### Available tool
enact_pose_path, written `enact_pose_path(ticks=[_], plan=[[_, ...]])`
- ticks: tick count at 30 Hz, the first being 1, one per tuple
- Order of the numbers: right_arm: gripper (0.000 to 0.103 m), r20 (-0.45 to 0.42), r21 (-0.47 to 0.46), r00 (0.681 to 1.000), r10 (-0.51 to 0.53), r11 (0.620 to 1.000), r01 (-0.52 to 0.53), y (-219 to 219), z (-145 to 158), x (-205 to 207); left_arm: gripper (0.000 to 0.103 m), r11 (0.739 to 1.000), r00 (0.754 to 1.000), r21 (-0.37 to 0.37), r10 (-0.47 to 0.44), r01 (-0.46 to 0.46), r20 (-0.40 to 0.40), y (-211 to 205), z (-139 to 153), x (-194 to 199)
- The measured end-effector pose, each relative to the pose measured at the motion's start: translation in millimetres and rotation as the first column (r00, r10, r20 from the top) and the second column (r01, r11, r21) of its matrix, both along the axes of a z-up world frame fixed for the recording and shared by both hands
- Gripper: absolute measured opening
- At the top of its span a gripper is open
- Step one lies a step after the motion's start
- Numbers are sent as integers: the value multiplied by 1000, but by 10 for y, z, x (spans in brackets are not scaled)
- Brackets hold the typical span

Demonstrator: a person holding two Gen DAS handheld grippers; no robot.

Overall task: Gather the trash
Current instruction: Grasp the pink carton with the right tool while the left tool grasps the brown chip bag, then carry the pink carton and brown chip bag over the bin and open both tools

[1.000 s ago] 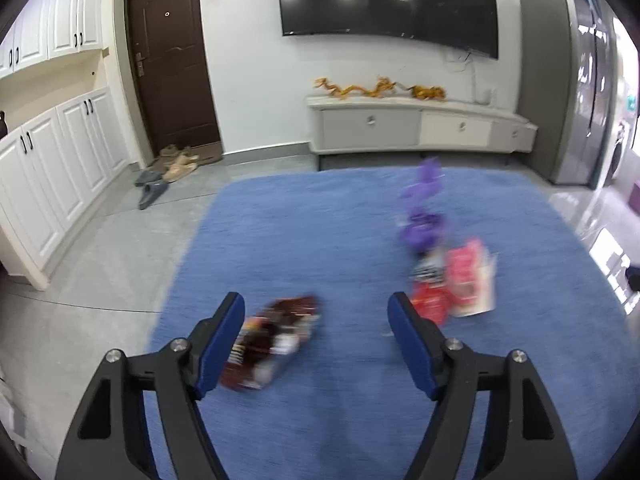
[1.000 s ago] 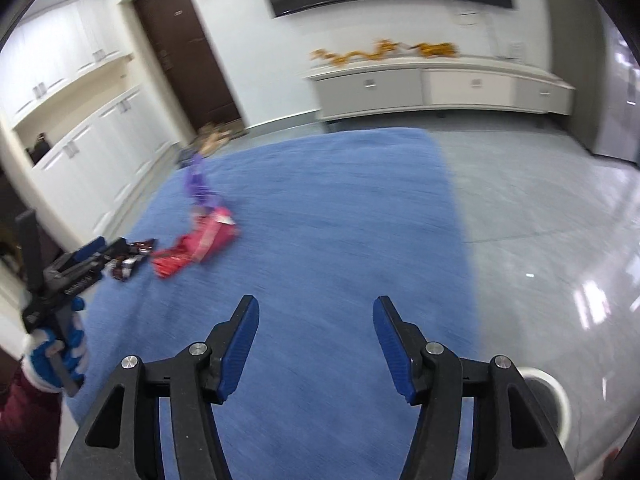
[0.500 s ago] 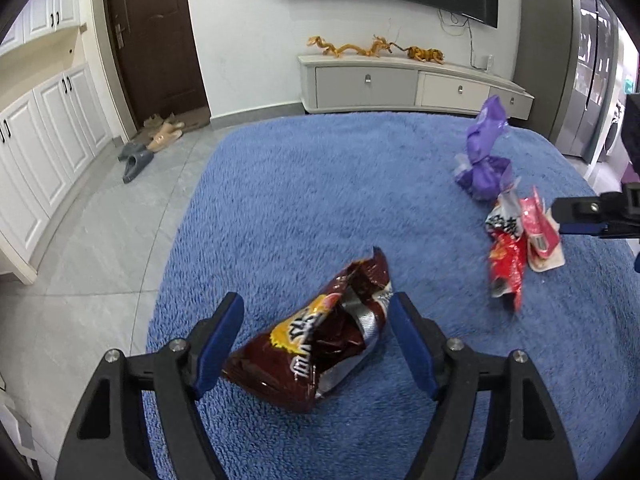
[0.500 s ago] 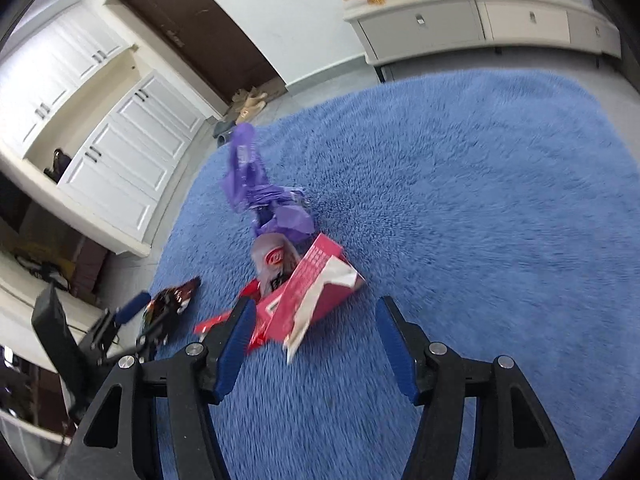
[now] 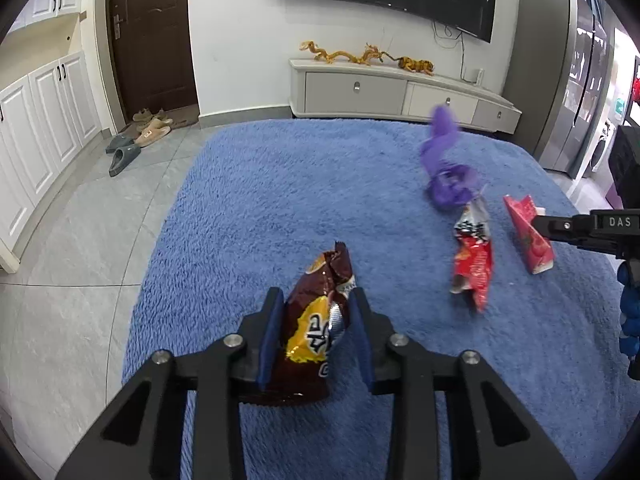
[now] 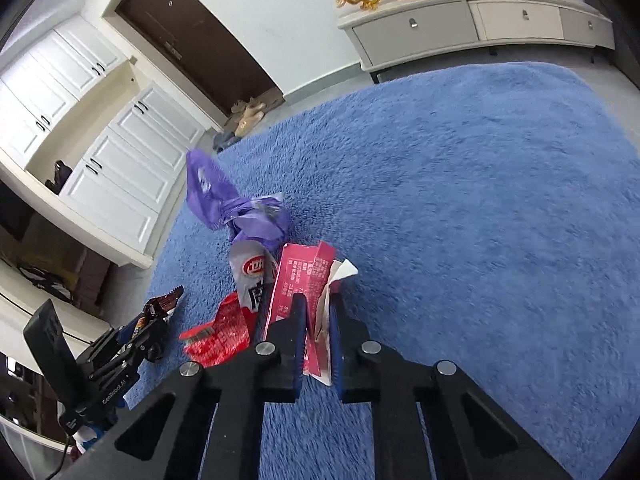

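My left gripper (image 5: 316,308) is shut on a dark brown chip bag (image 5: 316,320) that stands up between the blue pads over the blue rug (image 5: 280,208). My right gripper (image 6: 318,308) is shut on a pink carton (image 6: 304,276) with a torn white edge; the carton also shows in the left wrist view (image 5: 528,236) at the right gripper's tip. A red and silver snack wrapper (image 5: 472,256) lies between the two, seen in the right wrist view (image 6: 240,300). A crumpled purple bag (image 5: 444,172) lies beyond it, seen in the right wrist view (image 6: 236,204).
The rug (image 6: 460,200) lies on grey tile floor (image 5: 80,240). A TV cabinet (image 5: 400,92) stands at the far wall. White cupboards (image 5: 36,120) line the left side. Slippers (image 5: 136,136) lie by the brown door (image 5: 152,36). A fridge (image 5: 580,92) stands at right.
Both grippers closed: the left on the brown chip bag, the right on the pink carton. The chip bag now stands more upright between the left pads.
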State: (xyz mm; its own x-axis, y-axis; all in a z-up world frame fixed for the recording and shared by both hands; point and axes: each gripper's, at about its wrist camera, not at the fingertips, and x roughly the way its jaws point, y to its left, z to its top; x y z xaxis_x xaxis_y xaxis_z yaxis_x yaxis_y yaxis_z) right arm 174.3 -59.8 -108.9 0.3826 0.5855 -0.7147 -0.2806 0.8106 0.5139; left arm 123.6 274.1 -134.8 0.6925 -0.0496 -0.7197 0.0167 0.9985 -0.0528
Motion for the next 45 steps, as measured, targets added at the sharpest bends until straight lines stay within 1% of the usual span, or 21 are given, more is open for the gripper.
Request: enact_pose_path(ticks=[3, 9, 11, 13, 17, 20, 24, 26, 31, 33, 36, 39, 45], plan=[[9, 27, 18, 1000, -6, 1000, 6, -136, 71, -107, 29, 999, 1000, -51, 3, -2, 15, -42, 91, -145], [9, 107, 1, 994, -14, 1000, 14, -481, 274, -500, 28, 997, 999, -79, -8, 11, 36, -301, 263, -413], [9, 125, -4, 992, -23, 1000, 23, -594, 320, -618, 28, 995, 999, -94, -31, 35, 44, -439, 338, -487], [9, 144, -13, 989, -41, 999, 43, -717, 369, -747, 28, 994, 996, -91, -62, 68, 62, -614, 430, -536], [9, 175, -31, 980, -95, 994, 102, -1068, 470, -967, 28, 982, 985, -112, -140, 151, 102, -1093, 601, -644], [9, 204, -34, 968, -148, 987, 158, -1369, 539, -1152, 28, 971, 974, -124, -192, 207, 119, -1464, 686, -669], [9, 246, -52, 945, -215, 971, 235, -1778, 628, -1441, 28, 951, 955, -124, -269, 284, 122, -1968, 759, -660], [9, 260, -62, 933, -248, 960, 273, -1981, 636, -1578, 28, 936, 940, -117, -319, 332, 120, -2284, 767, -682], [9, 275, -59, 895, -351, 923, 380, -2523, 597, -1896, 28, 900, 904, -103, -413, 424, 114, -2892, 806, -731], [9, 274, -47, 878, -393, 906, 420, -2760, 559, -2028, 28, 889, 893, -99, -436, 446, 110, -3071, 816, -761], [9, 269, -31, 859, -436, 888, 460, -2986, 501, -2142, 28, 874, 876, -80, -470, 479, 107, -3385, 842, -817], [9, 263, -23, 845, -465, 873, 487, -3180, 430, -2260, 28, 864, 864, -59, -493, 500, 106, -3595, 855, -882], [9, 246, -22, 835, -493, 858, 513, -3419, 308, -2372, 28, 851, 846, -14, -521, 525, 113, -3907, 874, -971]])
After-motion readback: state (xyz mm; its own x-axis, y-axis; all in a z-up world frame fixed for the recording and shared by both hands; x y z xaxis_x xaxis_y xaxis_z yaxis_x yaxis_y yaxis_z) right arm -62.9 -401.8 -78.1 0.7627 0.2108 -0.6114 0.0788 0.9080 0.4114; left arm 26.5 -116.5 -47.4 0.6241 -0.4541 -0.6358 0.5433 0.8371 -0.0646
